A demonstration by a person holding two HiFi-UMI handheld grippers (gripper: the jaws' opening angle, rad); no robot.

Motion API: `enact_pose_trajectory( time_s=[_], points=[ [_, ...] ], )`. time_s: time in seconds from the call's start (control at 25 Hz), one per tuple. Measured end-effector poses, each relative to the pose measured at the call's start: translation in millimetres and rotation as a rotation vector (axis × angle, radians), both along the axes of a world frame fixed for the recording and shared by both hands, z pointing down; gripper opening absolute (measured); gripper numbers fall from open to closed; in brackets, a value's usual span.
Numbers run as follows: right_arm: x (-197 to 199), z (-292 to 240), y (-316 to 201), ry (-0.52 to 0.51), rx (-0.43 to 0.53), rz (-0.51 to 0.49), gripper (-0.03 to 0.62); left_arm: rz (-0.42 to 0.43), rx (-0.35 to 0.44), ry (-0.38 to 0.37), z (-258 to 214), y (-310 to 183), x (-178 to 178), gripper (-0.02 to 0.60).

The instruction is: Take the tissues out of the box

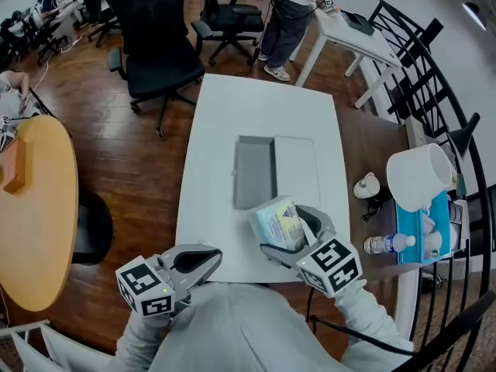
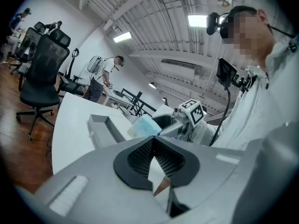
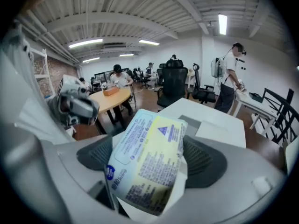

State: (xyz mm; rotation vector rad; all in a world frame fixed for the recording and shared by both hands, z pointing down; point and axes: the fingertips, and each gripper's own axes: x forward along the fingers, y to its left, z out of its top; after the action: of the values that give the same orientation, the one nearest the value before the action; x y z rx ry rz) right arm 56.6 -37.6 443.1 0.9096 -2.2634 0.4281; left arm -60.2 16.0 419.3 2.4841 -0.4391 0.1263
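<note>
A soft pack of tissues (image 1: 277, 222), pale blue and yellow with print, is held above the white table's (image 1: 263, 107) near edge. My right gripper (image 1: 287, 229) is shut on it; in the right gripper view the pack (image 3: 147, 164) fills the space between the black pads. Behind it on the table lies the open grey box (image 1: 254, 173), and a flat white lid (image 1: 296, 169) lies next to it. My left gripper (image 1: 215, 256) hovers at the table's front left corner, shut with nothing in it. The left gripper view shows the pack (image 2: 142, 126) and the box (image 2: 105, 125) ahead.
A black office chair (image 1: 159, 49) stands beyond the table's far left corner. A round wooden table (image 1: 35, 208) is at the left. On the right side sit a white lamp shade (image 1: 418, 175), a water bottle (image 1: 387, 244) and a black rack (image 1: 434, 76). A person (image 1: 291, 14) stands far back.
</note>
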Motion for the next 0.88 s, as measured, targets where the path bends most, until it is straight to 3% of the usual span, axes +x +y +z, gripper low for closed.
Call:
enact_pose_trajectory(
  time_s=[0.16,0.36,0.48,0.72,0.88],
  points=[
    [-10,66,31,0.09,-0.05,-0.151,0.486,0.045,0.0,-0.016,1,6,16,0.014],
    [-14,129,48,0.316,-0.024,-0.519,0.485,0.072,-0.002,-0.033,5,12,29,0.014],
    [-12,153,55,0.36,-0.041,-0.662,0.486,0.072,-0.006,-0.042,7,15,33,0.014],
    [-13,161,54,0.254,-0.128,-0.747,0.487,0.079,-0.004,-0.054,9,22,41,0.014],
    [-11,149,45,0.175,-0.146,-0.681,0.495,0.066,0.004,-0.055,6,19,42,0.014]
  ],
)
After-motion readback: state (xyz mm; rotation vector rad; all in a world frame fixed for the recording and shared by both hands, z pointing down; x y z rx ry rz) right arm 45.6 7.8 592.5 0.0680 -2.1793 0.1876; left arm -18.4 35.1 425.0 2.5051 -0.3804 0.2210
